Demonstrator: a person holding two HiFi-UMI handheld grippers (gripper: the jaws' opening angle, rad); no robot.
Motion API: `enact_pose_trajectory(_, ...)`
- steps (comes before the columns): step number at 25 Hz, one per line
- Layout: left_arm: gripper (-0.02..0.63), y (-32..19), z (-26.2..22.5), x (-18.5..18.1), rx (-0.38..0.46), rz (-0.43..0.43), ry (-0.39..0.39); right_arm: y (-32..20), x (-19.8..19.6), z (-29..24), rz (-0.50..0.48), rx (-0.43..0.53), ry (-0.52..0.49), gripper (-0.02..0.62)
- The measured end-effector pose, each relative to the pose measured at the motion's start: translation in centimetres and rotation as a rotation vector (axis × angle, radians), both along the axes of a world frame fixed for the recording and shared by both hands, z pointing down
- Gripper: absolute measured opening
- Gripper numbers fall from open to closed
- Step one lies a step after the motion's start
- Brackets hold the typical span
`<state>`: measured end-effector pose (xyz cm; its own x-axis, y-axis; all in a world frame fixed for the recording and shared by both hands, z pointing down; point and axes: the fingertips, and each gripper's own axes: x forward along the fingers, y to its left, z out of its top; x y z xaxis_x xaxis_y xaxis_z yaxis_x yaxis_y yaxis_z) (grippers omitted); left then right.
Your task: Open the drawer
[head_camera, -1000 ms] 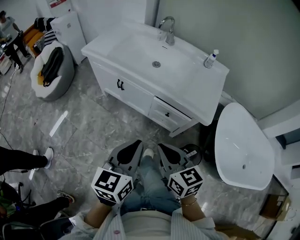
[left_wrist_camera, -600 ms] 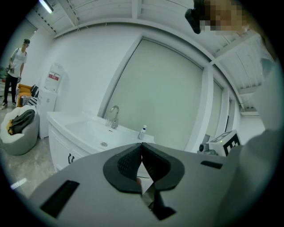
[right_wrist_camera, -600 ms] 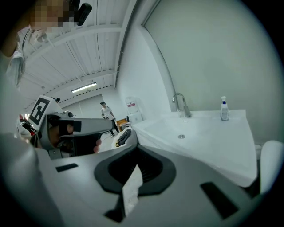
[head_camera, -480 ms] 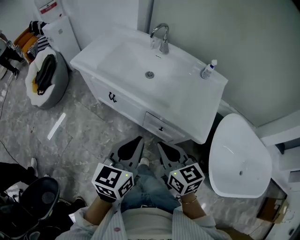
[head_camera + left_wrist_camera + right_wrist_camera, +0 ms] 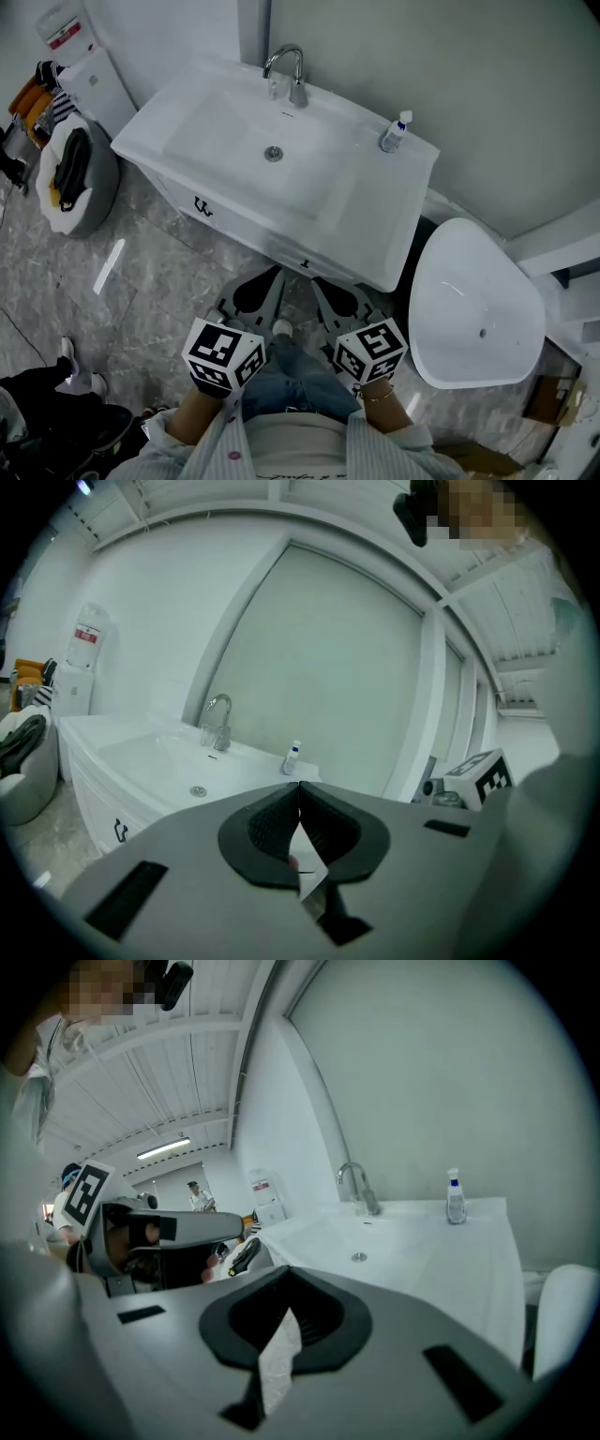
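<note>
Two grippers sit low in the middle of the head view, left gripper [image 5: 277,275] and right gripper [image 5: 317,282] side by side, tips pointing up the frame at the white vanity [image 5: 375,216]. The drawer [image 5: 298,259] is shut, only a sliver of its front and knob showing under the counter's edge, just above the tips at frame centre.

Left gripper view: jaws pressed together on nothing, faucet [image 5: 218,719] at centre left.

Right gripper view: jaws likewise closed and empty, bottle [image 5: 456,1199] at right of centre on the counter.
</note>
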<state>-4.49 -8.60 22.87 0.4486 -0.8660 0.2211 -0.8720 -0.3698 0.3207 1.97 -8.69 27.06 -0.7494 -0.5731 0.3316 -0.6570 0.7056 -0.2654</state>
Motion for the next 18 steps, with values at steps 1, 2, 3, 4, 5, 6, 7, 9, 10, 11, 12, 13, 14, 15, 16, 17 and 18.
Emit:
enact_pose_trajectory(1,0.017,-0.3,0.1,0.3,-0.003,0.012,-0.002,-0.2,0.2,0.1,0.010,-0.001,-0.002,0.009)
enact_pose_trajectory(2,0.017,-0.6,0.2,0.6,-0.005,0.025,-0.003,-0.3,0.4,0.1,0.020,-0.002,-0.002,0.009)
enact_pose_trajectory(3,0.017,-0.8,0.2,0.8,-0.006,0.038,-0.004,-0.4,0.7,0.2,0.029,-0.003,-0.002,0.009)
enact_pose_trajectory(4,0.017,-1.1,0.3,1.1,-0.006,0.050,-0.006,-0.5,0.9,0.2,0.039,-0.005,-0.002,0.009)
enact_pose_trajectory(5,0.017,-1.3,0.3,1.4,-0.008,0.062,-0.008,-0.6,1.0,0.3,0.048,-0.008,-0.001,0.009)
enact_pose_trajectory(6,0.017,-1.6,0.4,1.6,-0.011,0.075,-0.010,-0.6,1.2,0.4,0.058,-0.013,-0.001,0.009)
enact_pose_trajectory(7,0.017,-1.8,0.4,1.9,-0.014,0.087,-0.012,-0.6,1.4,0.4,0.069,-0.018,-0.001,0.009)
enact_pose_trajectory(9,0.017,-2.3,0.5,2.4,-0.022,0.113,-0.013,-0.8,1.8,0.6,0.090,-0.028,-0.001,0.009)
enact_pose_trajectory(10,0.017,-2.5,0.7,2.6,-0.028,0.125,-0.014,-0.8,1.9,0.7,0.101,-0.034,-0.002,0.009)
enact_pose_trajectory(11,0.017,-2.7,0.8,2.7,-0.034,0.136,-0.016,-0.9,2.0,0.8,0.112,-0.041,-0.003,0.009)
enact_pose_trajectory(12,0.017,-2.8,1.1,2.7,-0.040,0.145,-0.019,-1.0,2.0,0.9,0.122,-0.048,-0.004,0.009)
enact_pose_trajectory(13,0.017,-3.0,1.4,2.7,-0.046,0.152,-0.022,-1.1,2.1,1.2,0.131,-0.055,-0.003,0.009)
enact_pose_trajectory(14,0.017,-3.1,1.7,2.7,-0.051,0.158,-0.025,-1.1,2.2,1.4,0.138,-0.061,-0.001,0.009)
enact_pose_trajectory(15,0.017,-3.1,2.1,2.7,-0.058,0.164,-0.026,-1.2,2.2,1.8,0.145,-0.068,0.003,0.009)
enact_pose_trajectory(16,0.017,-3.1,2.5,2.6,-0.065,0.169,-0.026,-1.2,2.3,2.2,0.152,-0.075,0.007,0.009)
enact_pose_trajectory(17,0.017,-3.1,3.0,2.6,-0.072,0.175,-0.026,-1.2,2.4,2.6,0.158,-0.081,0.012,0.009)
enact_pose_trajectory(18,0.017,-3.1,3.5,2.5,-0.080,0.180,-0.027,-1.3,2.4,3.0,0.163,-0.086,0.019,0.009)
